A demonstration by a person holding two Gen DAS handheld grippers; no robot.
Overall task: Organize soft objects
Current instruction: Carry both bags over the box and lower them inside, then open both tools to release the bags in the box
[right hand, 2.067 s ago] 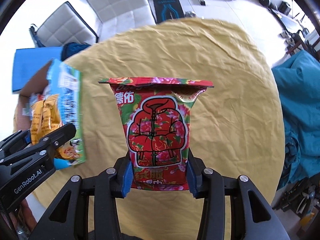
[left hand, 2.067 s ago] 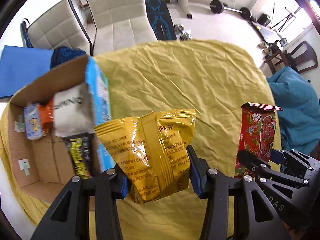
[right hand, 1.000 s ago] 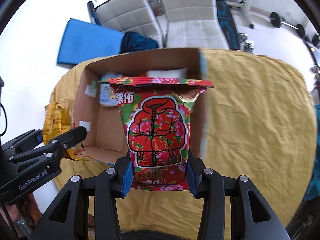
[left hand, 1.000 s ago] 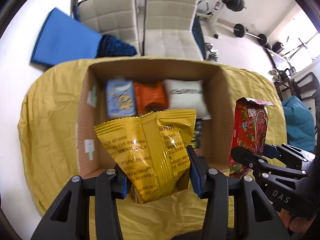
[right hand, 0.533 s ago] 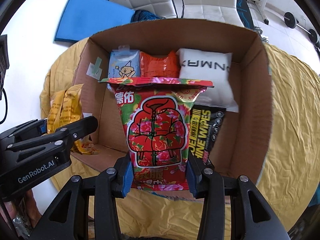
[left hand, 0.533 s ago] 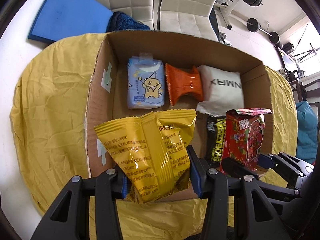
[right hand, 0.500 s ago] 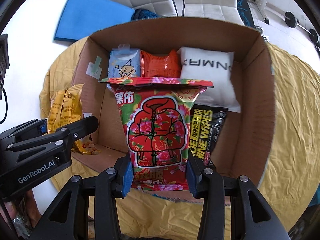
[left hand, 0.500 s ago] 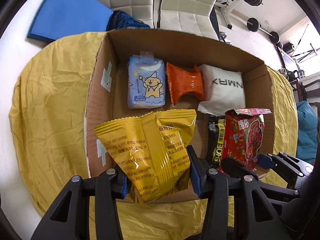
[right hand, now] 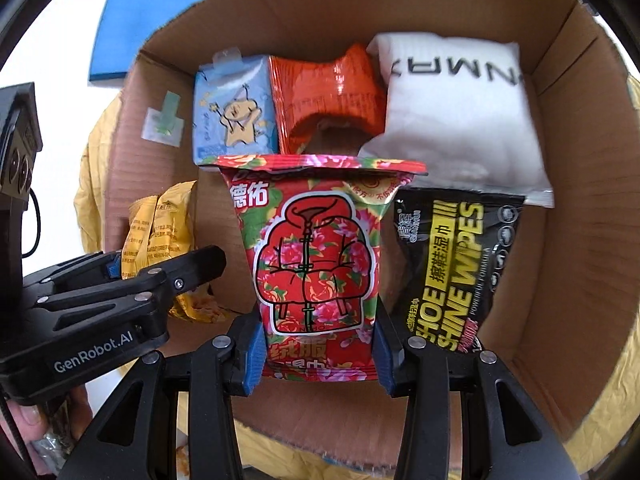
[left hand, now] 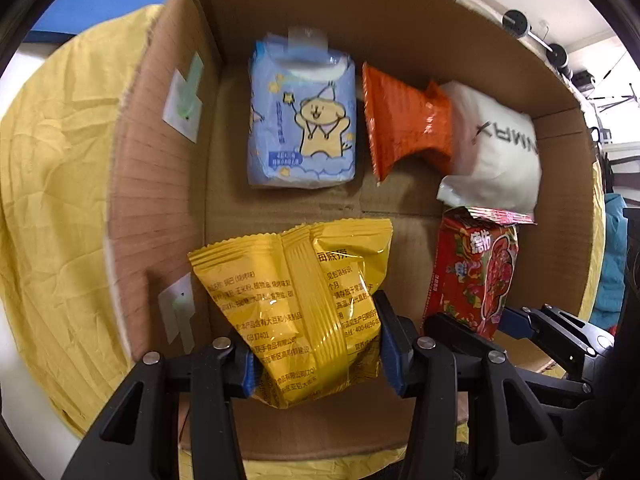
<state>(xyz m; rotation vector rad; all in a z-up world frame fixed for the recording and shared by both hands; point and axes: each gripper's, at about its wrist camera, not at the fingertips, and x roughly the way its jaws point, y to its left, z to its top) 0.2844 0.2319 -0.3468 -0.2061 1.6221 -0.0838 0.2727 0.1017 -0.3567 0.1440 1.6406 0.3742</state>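
My left gripper (left hand: pixel 316 354) is shut on a yellow snack bag (left hand: pixel 296 300) and holds it inside the open cardboard box (left hand: pixel 156 168), near the left wall. My right gripper (right hand: pixel 318 354) is shut on a red floral wipes pack (right hand: pixel 316 256) and holds it inside the same box (right hand: pixel 560 264), right of the yellow bag (right hand: pixel 156 232). The red pack (left hand: pixel 474 272) and right gripper (left hand: pixel 480 332) also show in the left wrist view. The left gripper (right hand: pixel 120 276) shows at the left of the right wrist view.
In the box lie a blue tissue pack (left hand: pixel 300 120), an orange packet (left hand: pixel 404 124), a white pouch (right hand: pixel 460 116) and a black shoe-wipes pack (right hand: pixel 452 272). The box stands on a yellow cloth (left hand: pixel 52 184). A blue mat (right hand: pixel 132 28) lies beyond.
Both grippers have moved from above the cloth to over the box and then down into it, each still holding its pack. The box's contents now look much closer.
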